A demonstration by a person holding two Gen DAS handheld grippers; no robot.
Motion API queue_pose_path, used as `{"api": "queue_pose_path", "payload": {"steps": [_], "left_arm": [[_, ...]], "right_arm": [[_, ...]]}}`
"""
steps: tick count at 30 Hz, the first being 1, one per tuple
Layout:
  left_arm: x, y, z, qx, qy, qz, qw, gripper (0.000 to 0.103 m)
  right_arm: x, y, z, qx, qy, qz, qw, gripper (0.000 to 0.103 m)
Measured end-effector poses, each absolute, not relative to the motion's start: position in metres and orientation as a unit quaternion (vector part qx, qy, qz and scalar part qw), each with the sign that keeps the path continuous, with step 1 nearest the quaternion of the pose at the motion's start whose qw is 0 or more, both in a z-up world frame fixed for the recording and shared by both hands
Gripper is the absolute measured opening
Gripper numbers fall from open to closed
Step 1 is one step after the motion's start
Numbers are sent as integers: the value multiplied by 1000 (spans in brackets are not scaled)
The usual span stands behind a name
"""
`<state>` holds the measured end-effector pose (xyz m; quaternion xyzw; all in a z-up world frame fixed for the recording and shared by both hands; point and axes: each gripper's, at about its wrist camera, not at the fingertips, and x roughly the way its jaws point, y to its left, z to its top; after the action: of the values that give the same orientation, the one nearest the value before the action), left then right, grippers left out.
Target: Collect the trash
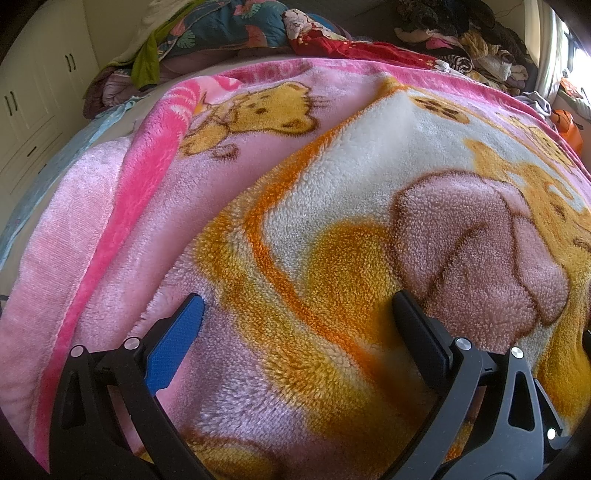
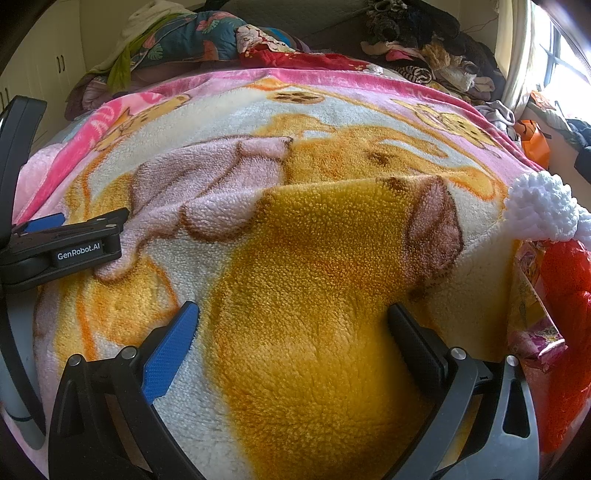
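Note:
My left gripper point(image 1: 295, 306) is open and empty, low over a fluffy pink and orange cartoon blanket point(image 1: 351, 192) on a bed. My right gripper point(image 2: 291, 314) is open and empty over the same blanket point(image 2: 314, 258). The left gripper also shows at the left edge of the right wrist view point(image 2: 66, 240). A red plastic bag point(image 2: 565, 295) and a crumpled floral wrapper point(image 2: 532, 321) lie at the bed's right edge, right of my right gripper. A white fluffy item point(image 2: 539, 210) lies just above them. No trash shows in the left wrist view.
Piled quilts point(image 1: 229, 29) and clothes point(image 1: 480, 48) lie along the far side of the bed. Cream cupboards point(image 1: 33, 103) stand at the left. A window point(image 2: 561, 55) and an orange item point(image 2: 535, 144) are at the right.

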<state>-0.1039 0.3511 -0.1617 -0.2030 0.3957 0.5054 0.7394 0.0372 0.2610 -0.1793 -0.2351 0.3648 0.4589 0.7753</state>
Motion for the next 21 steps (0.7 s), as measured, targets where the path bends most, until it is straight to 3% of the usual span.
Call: {"api": "queue_pose_path", "payload": {"steps": [21], "left_arm": [[-100,349,-161,-195,403,509,735,93]], "right_arm": [[49,204,-140,-128,383,437,803,97]]}}
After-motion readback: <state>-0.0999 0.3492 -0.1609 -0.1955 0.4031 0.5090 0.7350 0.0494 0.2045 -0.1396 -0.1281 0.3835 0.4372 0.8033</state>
